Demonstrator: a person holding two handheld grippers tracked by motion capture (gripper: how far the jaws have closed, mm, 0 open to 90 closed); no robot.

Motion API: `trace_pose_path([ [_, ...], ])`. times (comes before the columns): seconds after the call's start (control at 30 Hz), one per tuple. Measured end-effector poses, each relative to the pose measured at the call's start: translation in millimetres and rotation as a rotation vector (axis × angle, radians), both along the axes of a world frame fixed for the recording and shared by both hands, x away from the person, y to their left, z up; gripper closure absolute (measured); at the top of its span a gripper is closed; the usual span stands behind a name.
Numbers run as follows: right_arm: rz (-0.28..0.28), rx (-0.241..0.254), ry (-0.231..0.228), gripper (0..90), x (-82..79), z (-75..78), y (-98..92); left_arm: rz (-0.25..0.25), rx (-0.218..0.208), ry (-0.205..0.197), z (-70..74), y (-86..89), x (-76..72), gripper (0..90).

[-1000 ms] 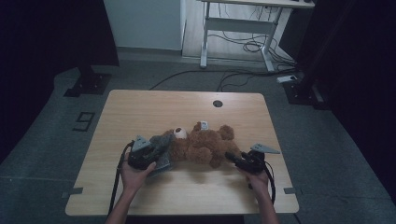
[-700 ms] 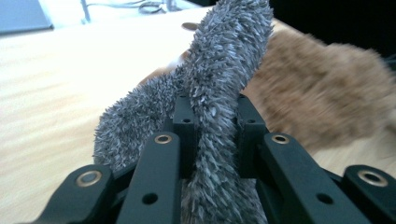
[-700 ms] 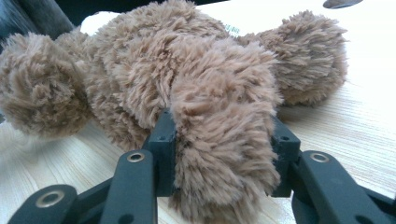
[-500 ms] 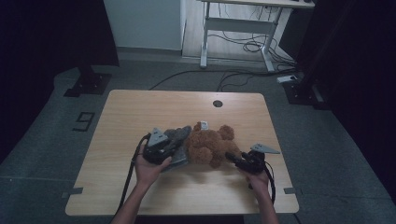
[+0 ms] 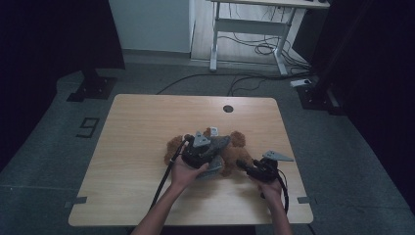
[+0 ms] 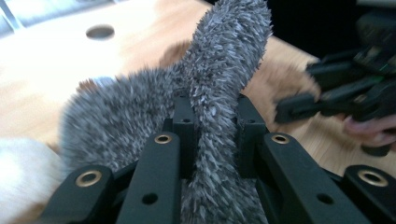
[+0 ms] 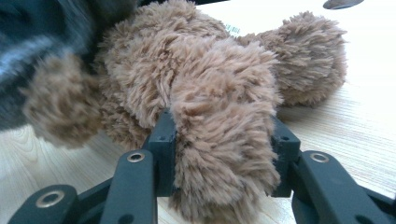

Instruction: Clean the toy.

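A brown teddy bear point(image 5: 238, 152) lies on the wooden table point(image 5: 142, 132), right of middle near the front. My left gripper point(image 5: 219, 147) is over the bear, shut on a grey furry piece point(image 6: 224, 70) that stands up between its jaws point(image 6: 215, 122). More of that grey fur point(image 5: 211, 170) hangs beside the hand. My right gripper point(image 5: 243, 165) comes in from the right, shut on one of the bear's limbs point(image 7: 224, 140), whose brown fur bulges between the jaws. The bear's body point(image 7: 159, 60) lies just beyond, with the grey piece point(image 7: 28, 37) at its left.
A round cable hole point(image 5: 228, 108) sits near the table's far edge. A white tag point(image 5: 214, 131) shows at the bear's top. Beyond the table stands a white desk frame point(image 5: 244, 29), with cables point(image 5: 254, 78) across the floor. The right gripper point(image 6: 303, 105) lies close ahead in the left gripper view.
My left gripper has moved right, carrying the grey furry piece from beside the bear to over it. The right gripper has stayed put on the bear's limb.
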State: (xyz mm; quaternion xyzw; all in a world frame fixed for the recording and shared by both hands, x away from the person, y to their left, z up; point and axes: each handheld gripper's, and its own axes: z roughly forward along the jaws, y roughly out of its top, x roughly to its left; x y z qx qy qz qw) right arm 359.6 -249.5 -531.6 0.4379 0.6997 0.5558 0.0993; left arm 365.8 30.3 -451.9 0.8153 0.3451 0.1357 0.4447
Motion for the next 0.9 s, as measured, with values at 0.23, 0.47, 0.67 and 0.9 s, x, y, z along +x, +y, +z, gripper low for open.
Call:
trace_pose_path([
  [0.23,0.004,0.000,-0.001,56.8,-0.6,-0.9,-0.7,0.019,-0.014,0.019,-11.9,19.3,-4.0,75.0],
  [0.47,0.011,0.006,0.004,56.8,-0.7,-1.8,-1.8,0.041,0.001,0.029,-16.5,48.8,-11.6,75.1],
  [0.67,0.010,0.011,0.006,56.8,-0.7,-2.3,-2.5,0.046,-0.016,0.000,0.1,53.0,-13.6,75.0],
  [0.9,0.007,0.012,0.006,56.7,-0.6,-2.5,-2.3,-0.008,-0.027,-0.016,23.1,13.5,1.7,75.1],
])
